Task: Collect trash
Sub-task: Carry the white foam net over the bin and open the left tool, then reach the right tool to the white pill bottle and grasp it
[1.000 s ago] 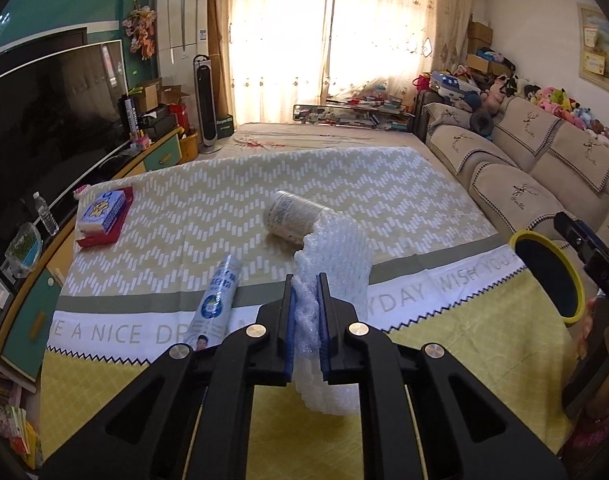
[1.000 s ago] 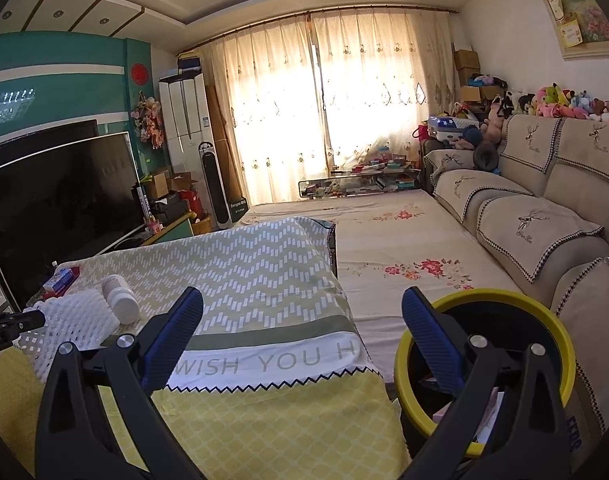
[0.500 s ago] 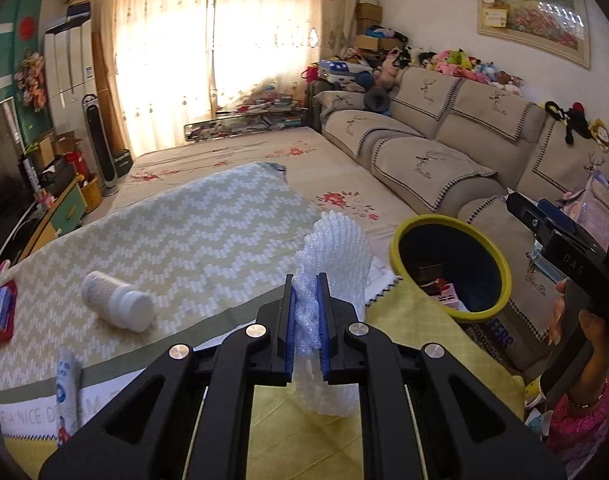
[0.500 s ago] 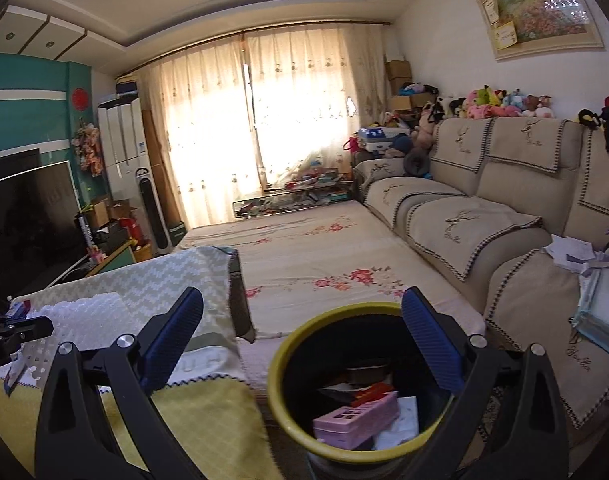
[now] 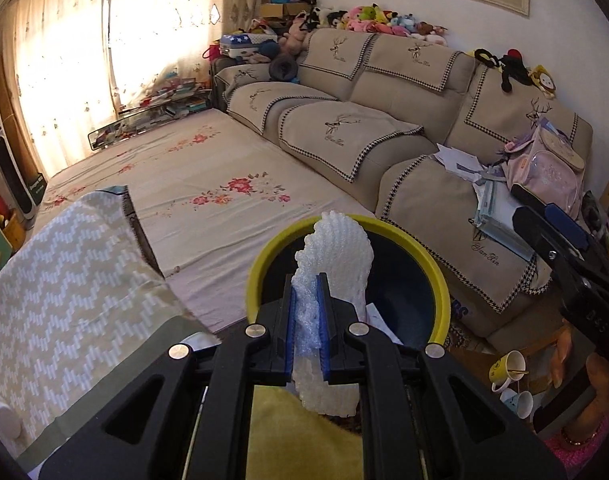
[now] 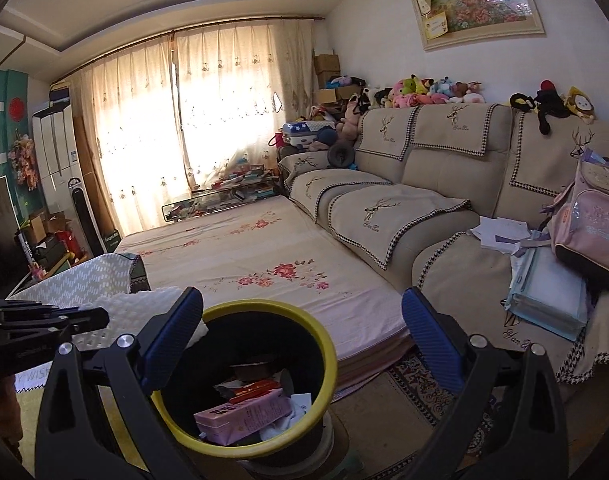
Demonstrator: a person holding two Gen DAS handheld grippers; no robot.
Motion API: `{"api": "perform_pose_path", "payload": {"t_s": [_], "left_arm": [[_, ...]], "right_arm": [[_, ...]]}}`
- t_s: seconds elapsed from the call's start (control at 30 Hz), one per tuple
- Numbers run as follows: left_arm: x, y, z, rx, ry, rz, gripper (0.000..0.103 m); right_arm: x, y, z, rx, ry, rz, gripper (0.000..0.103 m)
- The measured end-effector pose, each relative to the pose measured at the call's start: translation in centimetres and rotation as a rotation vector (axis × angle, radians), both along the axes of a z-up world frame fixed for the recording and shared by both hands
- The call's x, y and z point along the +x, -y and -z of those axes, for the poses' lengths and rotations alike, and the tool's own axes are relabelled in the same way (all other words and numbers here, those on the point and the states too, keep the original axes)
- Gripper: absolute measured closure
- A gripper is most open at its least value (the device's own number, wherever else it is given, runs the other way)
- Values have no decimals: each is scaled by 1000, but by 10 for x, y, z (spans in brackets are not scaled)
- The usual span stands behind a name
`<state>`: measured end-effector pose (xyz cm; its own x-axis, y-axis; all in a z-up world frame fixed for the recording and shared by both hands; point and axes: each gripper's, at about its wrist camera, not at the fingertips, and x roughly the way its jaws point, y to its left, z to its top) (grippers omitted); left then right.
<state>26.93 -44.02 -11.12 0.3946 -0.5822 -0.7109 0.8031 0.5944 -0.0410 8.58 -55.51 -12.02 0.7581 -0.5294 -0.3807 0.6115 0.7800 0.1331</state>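
Observation:
My left gripper (image 5: 306, 292) is shut on a white foam net sleeve (image 5: 336, 252) and holds it over the near rim of a black trash bin with a yellow rim (image 5: 436, 276). In the right wrist view the same bin (image 6: 324, 344) holds a pink box (image 6: 244, 416), papers and other trash, and the foam sleeve (image 6: 140, 308) shows at its left edge with the left gripper (image 6: 44, 328) on it. My right gripper (image 6: 302, 320) is open and empty above the bin; it also shows at the right of the left wrist view (image 5: 560, 236).
A table with a chevron cloth (image 5: 64, 280) lies left of the bin, with a white bottle's cap (image 5: 0, 416) at its edge. A floral-covered bed (image 5: 208, 184) and a beige sofa (image 5: 384, 136) lie behind. Cups (image 5: 508, 368) stand on the floor at right.
My left gripper has swung right with the foam sleeve, from over the table to over the bin. My right gripper has moved closer above the bin.

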Motion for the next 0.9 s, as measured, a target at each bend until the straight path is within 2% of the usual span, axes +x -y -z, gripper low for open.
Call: {"api": "perform_pose_path", "payload": {"t_s": [0.2,0.27,0.3,0.33,0.5,0.7,0.9], "left_arm": [[5,48,23,44,-8,26,89],[7,58,30,53,-24,25,71],[8,61,32,51,-27,18,46],[8,63,33,47,-25,10,28],[4,39,25,18,15,-28,23],[-4,-22,0,-40,75,-121,13],[-10,-94,-19,-93,143,-242,11]], "right_arm": [[-18,16,-11,-16,15,62,8],[-21,17,-12,-19,15,74,8],[-22,17,-14,-20,17,79,8],[-23,17,-15,-20,19,82,8],[-22,13,-17,-26,18,73,8],[-6,0,-10,-18,-12,27,8],[22,-27,-4,12,-26,-74,8]]}}
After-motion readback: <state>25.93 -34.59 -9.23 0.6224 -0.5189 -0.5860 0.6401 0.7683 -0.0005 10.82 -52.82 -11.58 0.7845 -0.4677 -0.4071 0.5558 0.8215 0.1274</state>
